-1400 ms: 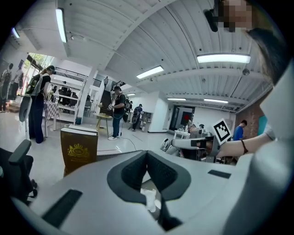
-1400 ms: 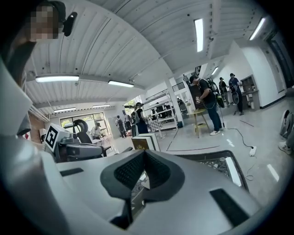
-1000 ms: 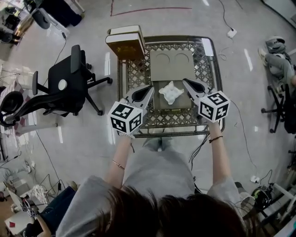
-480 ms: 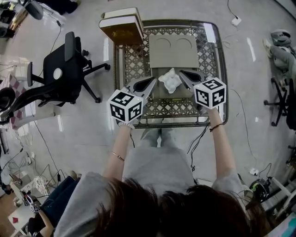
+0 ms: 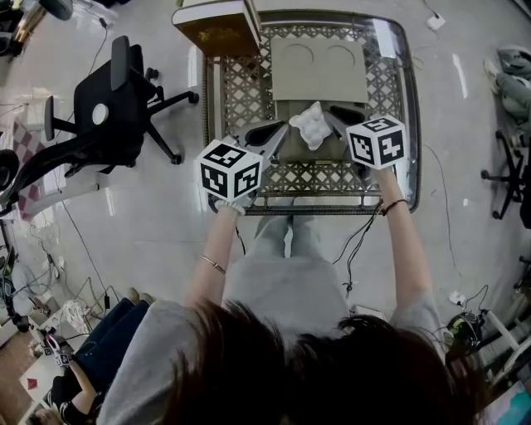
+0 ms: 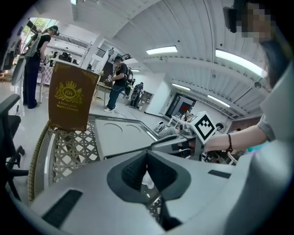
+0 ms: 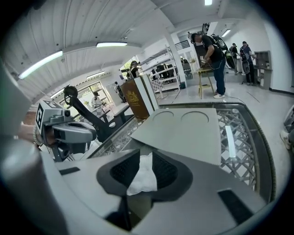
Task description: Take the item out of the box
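Observation:
A flat cardboard box [image 5: 319, 70] lies open on the lattice-top table [image 5: 332, 189], its lid [image 7: 183, 131] folded back and showing two round imprints. A crumpled white item [image 5: 314, 124] sits in the box's near part. My right gripper [image 5: 335, 114] is just right of the item; its jaws are opening, and the white item [image 7: 143, 176] shows in the gap between them without being pinched. My left gripper [image 5: 280, 130] points at the item from the left, fingers together, a sliver of white [image 6: 147, 180] beyond them. The right gripper [image 6: 177, 144] also appears in the left gripper view.
A brown boxed book with a gold crest [image 5: 217, 25] stands at the table's far left corner [image 6: 71, 96]. A black office chair [image 5: 108, 124] is left of the table. Cables trail on the floor. People stand at benches far off [image 7: 211, 59].
Both grippers have moved forward along the table and closed in on the white item from either side. The table now sits higher in the head view.

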`<state>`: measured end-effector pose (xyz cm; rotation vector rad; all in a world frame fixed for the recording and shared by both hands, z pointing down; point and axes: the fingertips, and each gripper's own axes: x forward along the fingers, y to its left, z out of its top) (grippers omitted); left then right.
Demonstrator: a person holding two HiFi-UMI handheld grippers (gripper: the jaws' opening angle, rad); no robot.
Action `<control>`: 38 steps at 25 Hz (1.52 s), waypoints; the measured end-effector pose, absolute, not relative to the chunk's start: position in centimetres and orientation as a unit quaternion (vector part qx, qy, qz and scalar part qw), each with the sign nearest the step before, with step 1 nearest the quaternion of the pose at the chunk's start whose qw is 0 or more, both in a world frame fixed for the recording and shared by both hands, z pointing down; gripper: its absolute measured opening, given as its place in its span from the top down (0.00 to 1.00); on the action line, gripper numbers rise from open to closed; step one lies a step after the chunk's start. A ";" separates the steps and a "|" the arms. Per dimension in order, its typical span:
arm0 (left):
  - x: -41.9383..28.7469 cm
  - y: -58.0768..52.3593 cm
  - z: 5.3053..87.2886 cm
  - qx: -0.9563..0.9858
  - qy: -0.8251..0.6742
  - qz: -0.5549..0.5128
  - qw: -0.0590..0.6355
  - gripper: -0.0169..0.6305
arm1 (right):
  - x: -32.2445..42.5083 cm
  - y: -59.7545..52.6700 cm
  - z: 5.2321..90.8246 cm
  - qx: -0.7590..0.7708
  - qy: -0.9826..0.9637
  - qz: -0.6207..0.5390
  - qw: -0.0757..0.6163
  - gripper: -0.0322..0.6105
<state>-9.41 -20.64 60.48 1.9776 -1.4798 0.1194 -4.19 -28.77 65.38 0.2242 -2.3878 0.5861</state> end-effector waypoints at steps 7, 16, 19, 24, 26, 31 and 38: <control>-9.4 -20.7 61.8 0.754 -0.558 0.052 0.341 0.95 | -4.7 -28.7 67.9 0.083 -0.890 0.263 0.364 0.69; -8.6 -20.6 63.4 0.757 -0.542 0.058 0.361 0.95 | -5.5 -28.5 70.5 0.073 -0.864 0.279 0.413 0.62; -8.6 -20.5 63.6 0.756 -0.541 0.058 0.364 0.95 | -5.6 -28.4 71.2 0.071 -0.856 0.285 0.426 0.62; -8.8 -20.5 63.9 0.751 -0.546 0.056 0.367 0.95 | -5.6 -28.2 72.3 0.070 -0.844 0.291 0.446 0.62; -8.7 -20.3 64.1 0.750 -0.545 0.057 0.369 0.95 | -5.5 -28.0 72.7 0.070 -0.840 0.291 0.453 0.62; -8.9 -20.1 64.6 0.748 -0.546 0.059 0.372 0.95 | -5.4 -28.0 73.3 0.072 -0.832 0.295 0.465 0.68; -8.7 -20.2 64.6 0.748 -0.545 0.058 0.374 0.95 | -5.3 -27.8 73.4 0.068 -0.826 0.301 0.472 0.76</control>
